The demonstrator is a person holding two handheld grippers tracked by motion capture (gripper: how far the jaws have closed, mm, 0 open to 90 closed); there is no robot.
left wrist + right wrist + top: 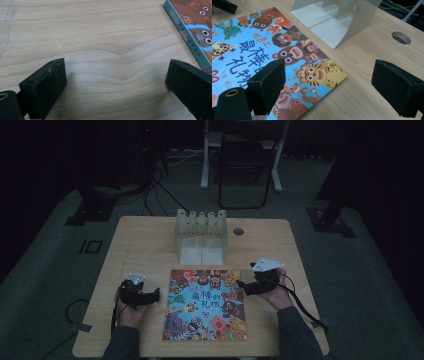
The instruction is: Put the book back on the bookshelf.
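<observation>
Left gripper [159, 295] spread wide over bare table [100, 37], nothing between its jaws; right gripper [329, 87] also spread, straddling the book's [206, 305] corner; book flat mid-table, rack [201, 232] just beyond.

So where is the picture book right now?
In the high view the picture book lies flat at the table's near middle, between the left gripper and right gripper, before the white rack.
</observation>
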